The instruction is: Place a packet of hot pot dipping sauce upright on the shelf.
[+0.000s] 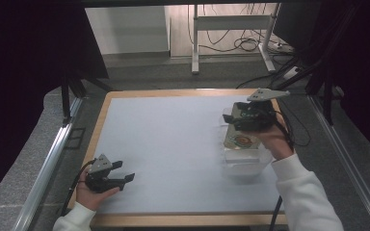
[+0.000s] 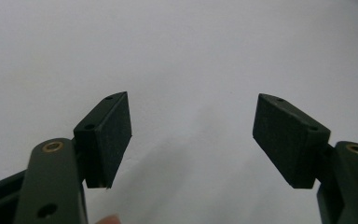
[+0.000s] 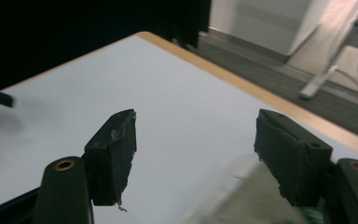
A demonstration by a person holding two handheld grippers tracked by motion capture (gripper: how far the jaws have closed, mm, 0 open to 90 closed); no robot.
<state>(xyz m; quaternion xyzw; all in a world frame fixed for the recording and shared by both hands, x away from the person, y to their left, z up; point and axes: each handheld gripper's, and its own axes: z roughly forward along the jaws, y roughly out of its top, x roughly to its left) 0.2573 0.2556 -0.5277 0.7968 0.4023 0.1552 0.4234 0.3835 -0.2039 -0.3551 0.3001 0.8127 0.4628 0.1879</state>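
Both grippers, left (image 1: 123, 173) and right (image 1: 227, 118), hold fingers apart over the white wood-edged table (image 1: 173, 139), grey floor around.

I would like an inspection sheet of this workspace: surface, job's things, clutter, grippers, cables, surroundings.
Surface: white sheet on a wood-edged table, flat.
Job's things: clear container with a printed lid, at the right side, below the right gripper.
Clutter: nothing seen.
Grippers: right gripper open above the container, not touching it as far as can be told; left gripper open, near the front left, nothing between its jaws.
Cables: black cable trails from the left gripper; loose cables on the floor behind.
Surroundings: metal desk frame, dark curtains at both sides.
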